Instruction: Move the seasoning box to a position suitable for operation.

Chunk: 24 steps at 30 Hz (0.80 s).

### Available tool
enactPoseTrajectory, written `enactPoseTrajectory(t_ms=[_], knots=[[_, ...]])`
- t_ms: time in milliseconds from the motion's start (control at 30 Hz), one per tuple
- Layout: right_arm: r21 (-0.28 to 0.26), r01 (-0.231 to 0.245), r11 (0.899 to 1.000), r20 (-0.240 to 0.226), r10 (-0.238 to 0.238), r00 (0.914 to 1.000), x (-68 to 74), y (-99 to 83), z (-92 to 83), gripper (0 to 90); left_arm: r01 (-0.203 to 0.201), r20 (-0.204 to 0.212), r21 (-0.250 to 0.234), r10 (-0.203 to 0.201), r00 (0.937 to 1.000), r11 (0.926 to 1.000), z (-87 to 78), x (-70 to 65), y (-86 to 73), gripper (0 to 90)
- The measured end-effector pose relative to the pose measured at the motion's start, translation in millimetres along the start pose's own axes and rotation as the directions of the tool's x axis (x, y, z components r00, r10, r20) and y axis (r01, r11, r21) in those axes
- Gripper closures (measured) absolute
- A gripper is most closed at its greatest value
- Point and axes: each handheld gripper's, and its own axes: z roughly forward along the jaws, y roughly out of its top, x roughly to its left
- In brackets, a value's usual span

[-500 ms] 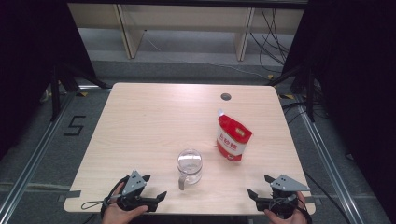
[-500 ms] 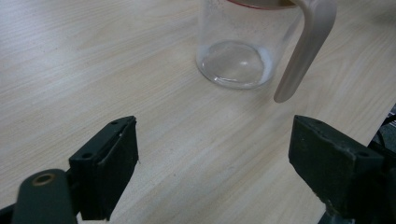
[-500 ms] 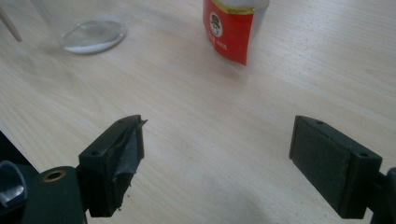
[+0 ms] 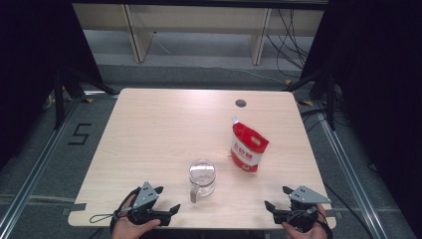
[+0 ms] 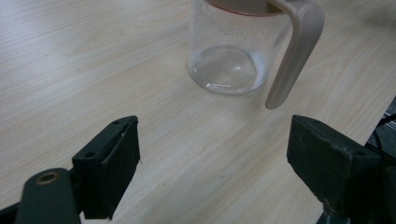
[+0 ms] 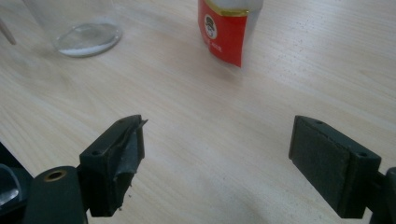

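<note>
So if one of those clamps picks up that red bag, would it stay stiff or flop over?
The red pouch would probably sag: its sides look soft and creased. It stands upright on a narrow base, so a push may tip it. Its glossy film could be slippery.

Pale wooden table (image 4: pixel 164 134) with a round cable hole (image 4: pixel 241 103) — shelving (image 4: pixel 199 30) behind (grey floor).

A black "5" is marked on the floor (image 4: pixel 79 134); the red pouch's (image 4: pixel 247 147) print is illegible.
</note>
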Motion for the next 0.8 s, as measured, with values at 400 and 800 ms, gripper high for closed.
enactPoseTrajectory(t_ms=[400,800], knots=[[-0.012,0.036,0.999,-0.003,-0.036,0.9994,-5.3,0.0,0.9,19.0,-0.098,0.037,-0.032,0.099,0.9944,0.9947,23.9,-25.6,23.0,35.9],[0.008,0.049,0.999,-0.013,-0.049,0.9987,-2.8,-0.4,2.7,18.8,-0.134,0.068,-0.036,0.136,0.9884,0.9904,33.6,-32.2,28.3,63.2]])
